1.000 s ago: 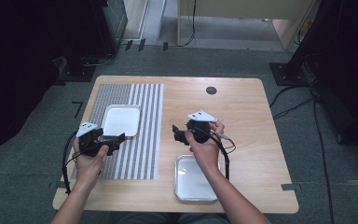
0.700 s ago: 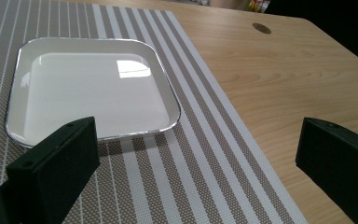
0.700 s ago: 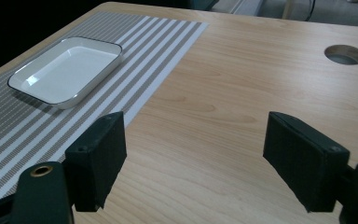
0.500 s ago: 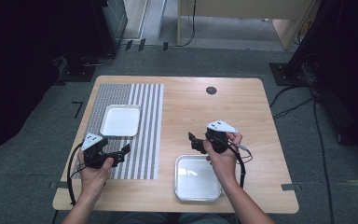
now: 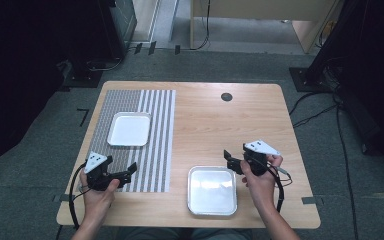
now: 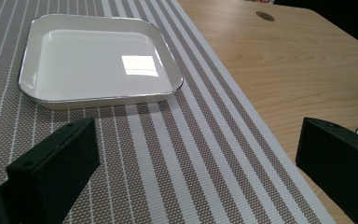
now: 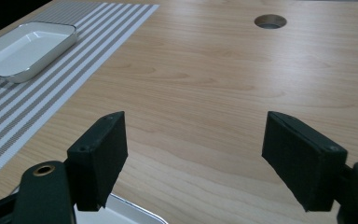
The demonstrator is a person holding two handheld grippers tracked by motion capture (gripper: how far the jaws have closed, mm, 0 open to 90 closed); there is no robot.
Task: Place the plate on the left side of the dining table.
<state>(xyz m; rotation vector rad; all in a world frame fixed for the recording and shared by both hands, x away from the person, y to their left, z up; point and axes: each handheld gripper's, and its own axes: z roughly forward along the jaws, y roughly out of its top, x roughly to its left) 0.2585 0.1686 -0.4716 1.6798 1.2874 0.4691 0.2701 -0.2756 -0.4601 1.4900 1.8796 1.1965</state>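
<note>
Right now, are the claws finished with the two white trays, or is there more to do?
Looks nearly finished, I think. One white square tray sits on the striped grey placemat; the other white tray sits on the bare wooden table. Nothing is in hand: the left claw and right claw hover open and empty. Whatever is left isn't obvious.

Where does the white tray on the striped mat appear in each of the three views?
High view: white tray left of centre, on the striped mat.
Left gripper view: upper left, beyond the jaws.
Right gripper view: far upper left.
Shared landmark: the mat's white stripes.
</note>
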